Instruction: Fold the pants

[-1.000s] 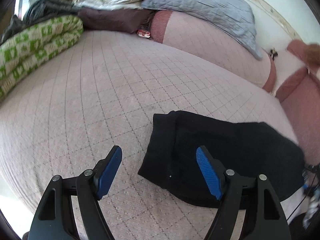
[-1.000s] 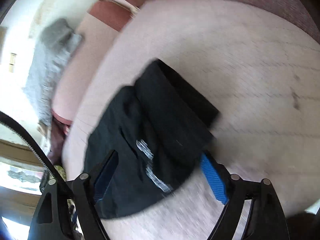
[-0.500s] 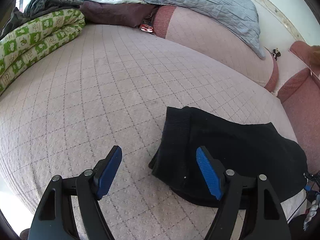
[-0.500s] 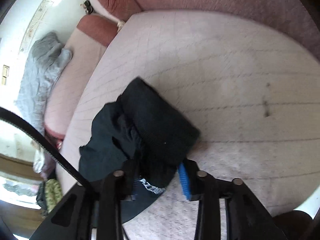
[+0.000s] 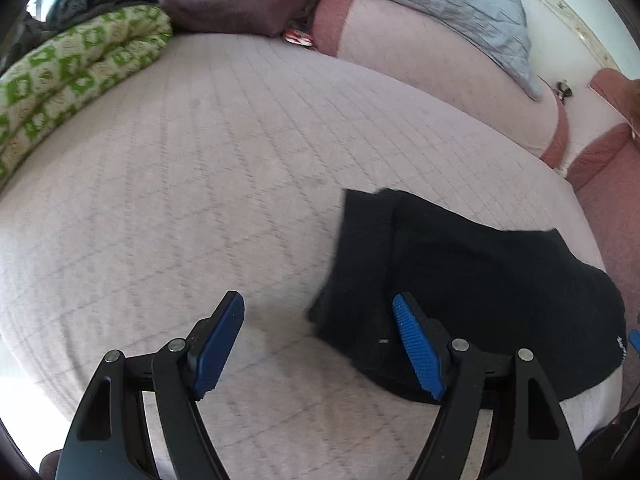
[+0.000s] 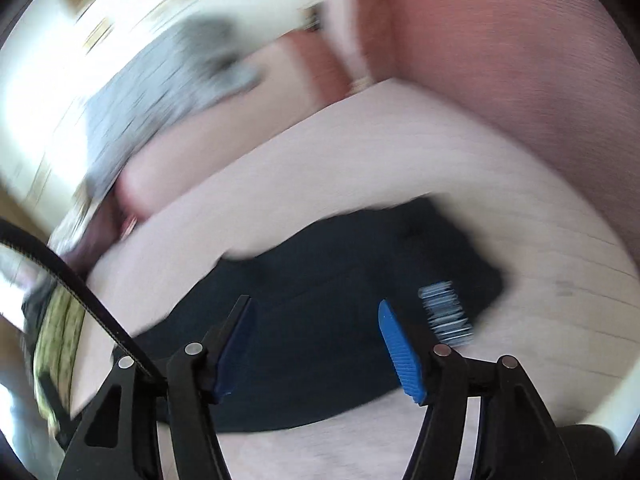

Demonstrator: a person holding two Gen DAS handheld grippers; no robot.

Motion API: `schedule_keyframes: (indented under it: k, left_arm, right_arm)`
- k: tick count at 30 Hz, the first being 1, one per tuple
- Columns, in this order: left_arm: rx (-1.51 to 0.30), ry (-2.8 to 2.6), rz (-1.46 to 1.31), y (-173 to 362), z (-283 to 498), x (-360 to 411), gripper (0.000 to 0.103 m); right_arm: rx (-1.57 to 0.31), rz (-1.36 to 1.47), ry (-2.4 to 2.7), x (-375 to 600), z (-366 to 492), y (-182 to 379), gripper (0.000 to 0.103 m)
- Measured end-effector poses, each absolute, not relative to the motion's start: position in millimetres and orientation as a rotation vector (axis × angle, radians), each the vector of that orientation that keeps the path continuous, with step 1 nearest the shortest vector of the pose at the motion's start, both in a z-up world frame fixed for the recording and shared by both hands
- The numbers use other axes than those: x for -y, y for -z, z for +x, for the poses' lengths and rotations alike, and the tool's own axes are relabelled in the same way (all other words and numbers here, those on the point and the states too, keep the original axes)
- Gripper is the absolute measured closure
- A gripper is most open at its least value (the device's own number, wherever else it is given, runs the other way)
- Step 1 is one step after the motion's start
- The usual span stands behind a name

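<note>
Black pants [image 5: 472, 280] lie folded into a thick bundle on the pale pink quilted bed [image 5: 200, 184]. In the left wrist view my left gripper [image 5: 320, 344] hovers open over the bundle's near left corner, nothing between its blue pads. The right wrist view is blurred by motion. There the pants [image 6: 340, 280] lie flat below my right gripper [image 6: 316, 340], a white printed mark [image 6: 446, 312] showing on the cloth. Its jaws are opening and stand apart above the cloth, not pressing on it.
A green and cream patterned quilt [image 5: 68, 84] lies rolled at the far left. A grey pillow [image 5: 432, 4] and dark bedding [image 5: 232, 12] sit by the headboard. Reddish cushions [image 5: 608, 200] line the right side. The bed's near edge runs just under my grippers.
My right gripper closed on the bundle's edge, then let go, rose and rolled, jaws now wide. The bundle shifted a little to the right. The left gripper barely moved.
</note>
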State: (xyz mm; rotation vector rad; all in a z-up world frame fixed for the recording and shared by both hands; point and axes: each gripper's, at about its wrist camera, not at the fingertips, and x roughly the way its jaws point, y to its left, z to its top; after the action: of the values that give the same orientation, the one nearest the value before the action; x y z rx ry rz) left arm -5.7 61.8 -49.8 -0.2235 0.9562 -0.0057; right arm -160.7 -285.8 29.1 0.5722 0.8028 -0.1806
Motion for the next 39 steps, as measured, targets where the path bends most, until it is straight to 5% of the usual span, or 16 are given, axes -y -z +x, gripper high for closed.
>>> schedule_keyframes:
  k: [13, 29, 39]
  left_arm:
    - [-0.827, -0.029, -0.194, 25, -21, -75, 0.027]
    - [-0.778, -0.058, -0.034, 18, -25, -46, 0.027]
    - [-0.821, -0.074, -0.054, 26, -23, -59, 0.027]
  right_arm:
    - [-1.064, 0.293, -0.111, 147, -111, 32, 0.03]
    - [-0.995, 0.041, -0.116, 100, -126, 41, 0.001]
    - [-1.011, 0.047, -0.134, 103, -126, 30, 0.002]
